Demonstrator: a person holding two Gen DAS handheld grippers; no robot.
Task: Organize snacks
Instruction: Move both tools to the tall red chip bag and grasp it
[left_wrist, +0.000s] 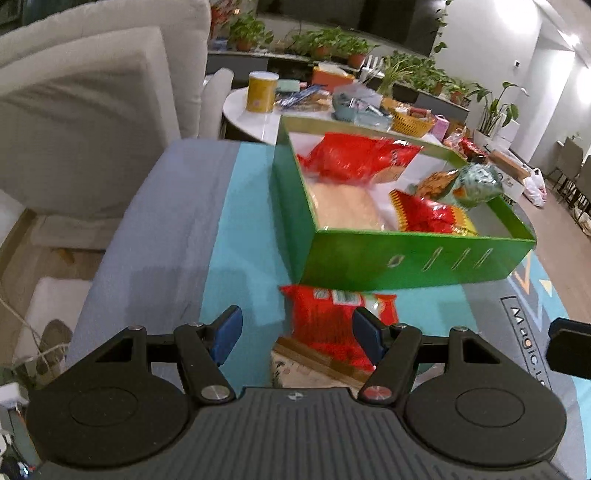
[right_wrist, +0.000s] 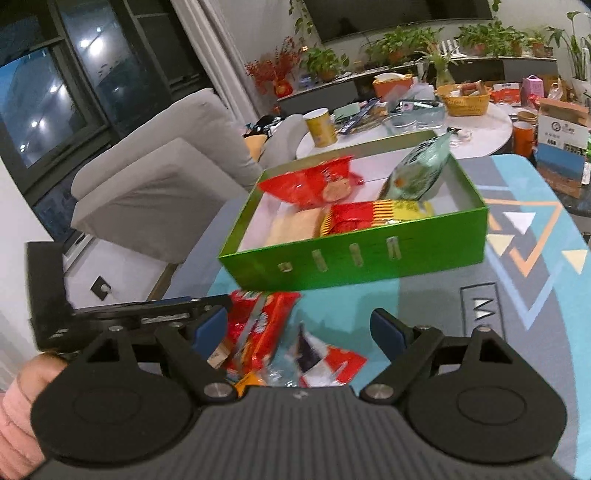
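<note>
A green box stands on the teal mat. It holds a red bag, a pale packet, a red-and-yellow packet and a green bag. In front of the box lies a red snack packet on top of a beige packet. My left gripper hovers open over them, its right pad overlapping the red packet. The right wrist view shows the green box, the red packet and a small red-white packet. My right gripper is open above them.
A grey sofa stands to the left. Behind the box, a round white table carries a yellow can, a yellow basket and other items. Potted plants line the back. A hand in a pink sleeve holds the left gripper.
</note>
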